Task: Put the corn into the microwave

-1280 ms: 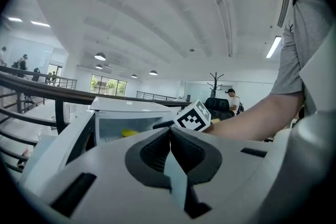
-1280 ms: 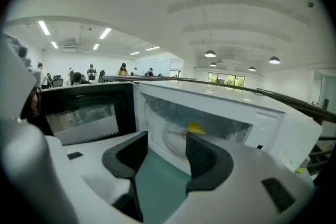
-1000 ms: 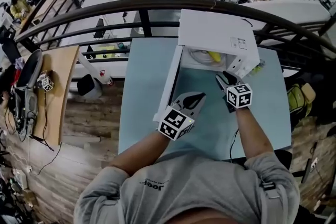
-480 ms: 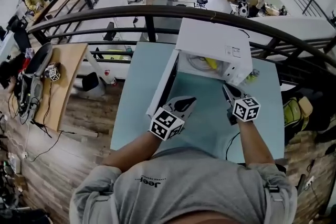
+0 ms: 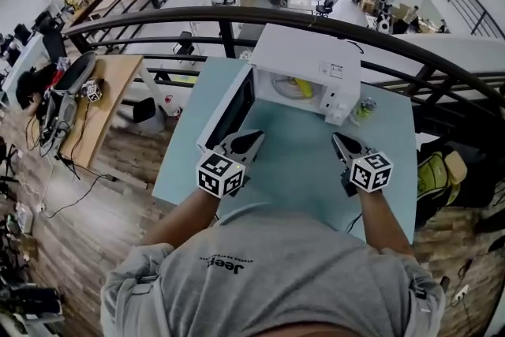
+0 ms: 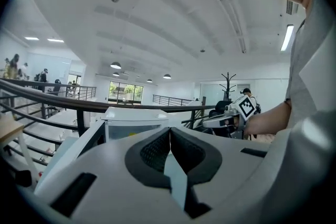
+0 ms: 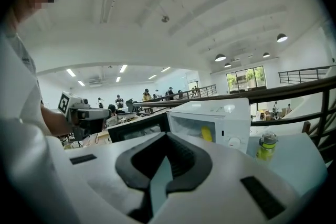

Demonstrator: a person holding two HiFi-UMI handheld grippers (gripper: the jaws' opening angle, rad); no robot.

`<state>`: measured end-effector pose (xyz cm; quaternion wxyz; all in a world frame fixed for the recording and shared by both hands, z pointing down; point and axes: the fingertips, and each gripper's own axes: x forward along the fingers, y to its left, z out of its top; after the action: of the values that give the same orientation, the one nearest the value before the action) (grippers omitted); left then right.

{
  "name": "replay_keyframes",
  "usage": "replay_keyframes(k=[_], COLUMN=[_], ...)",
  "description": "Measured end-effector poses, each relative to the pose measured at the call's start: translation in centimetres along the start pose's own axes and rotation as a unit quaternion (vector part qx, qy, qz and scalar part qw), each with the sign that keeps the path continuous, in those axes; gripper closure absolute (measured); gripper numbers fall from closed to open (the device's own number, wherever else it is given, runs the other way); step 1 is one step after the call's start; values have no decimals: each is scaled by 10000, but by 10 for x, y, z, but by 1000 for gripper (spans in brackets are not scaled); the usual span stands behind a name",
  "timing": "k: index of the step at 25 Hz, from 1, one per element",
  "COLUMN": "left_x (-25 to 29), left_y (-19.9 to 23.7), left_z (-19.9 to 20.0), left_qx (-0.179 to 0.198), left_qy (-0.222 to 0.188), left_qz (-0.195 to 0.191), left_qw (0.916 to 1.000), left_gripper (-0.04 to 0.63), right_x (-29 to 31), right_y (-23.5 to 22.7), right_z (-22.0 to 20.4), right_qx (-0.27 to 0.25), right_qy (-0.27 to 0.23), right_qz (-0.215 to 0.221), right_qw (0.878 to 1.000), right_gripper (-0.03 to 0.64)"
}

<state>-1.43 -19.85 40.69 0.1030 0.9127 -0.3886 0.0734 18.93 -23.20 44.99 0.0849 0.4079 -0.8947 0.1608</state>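
Observation:
The white microwave (image 5: 312,59) stands at the far side of the pale blue table (image 5: 308,162), its door (image 5: 227,113) swung open to the left. The yellow corn (image 5: 303,86) lies inside the cavity; it also shows in the right gripper view as the corn (image 7: 207,134) in the microwave (image 7: 223,115). My left gripper (image 5: 251,140) hovers near the open door, shut and empty, its fingertips (image 6: 169,132) together. My right gripper (image 5: 339,140) hangs in front of the microwave's right side, well back from it, shut on nothing, fingertips (image 7: 167,138) touching.
A small green-capped bottle (image 5: 364,108) stands on the table just right of the microwave, seen too as the bottle (image 7: 266,145). A dark railing (image 5: 237,16) runs behind the table. A wooden desk (image 5: 95,102) with gear is at the left.
Both grippers have drawn back from the microwave toward the person, the right one farther. The right jaws, apart before at the opening, are now together. The corn stays inside.

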Motion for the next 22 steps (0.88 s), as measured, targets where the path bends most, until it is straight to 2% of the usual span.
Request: replay_keyframes(k=[4, 10, 22], left_x=[-9, -16, -20], left_y=[-16, -49, -91], left_z=[6, 13, 9], left_qx=[-25, -62, 10], left_qy=[-100, -251, -228], left_qz=[272, 476, 393], left_qw=[9996, 9985, 9990], left_gripper=[574, 575, 575], right_x=[-30, -64, -97], right_y=[5, 20, 33], right_z=[9, 11, 6], right_qx=[-106, -292, -429], right_qy=[-91, -46, -6], right_qz=[240, 561, 761], right_qw=[9996, 9980, 9962], right_gripper=[598, 598, 598])
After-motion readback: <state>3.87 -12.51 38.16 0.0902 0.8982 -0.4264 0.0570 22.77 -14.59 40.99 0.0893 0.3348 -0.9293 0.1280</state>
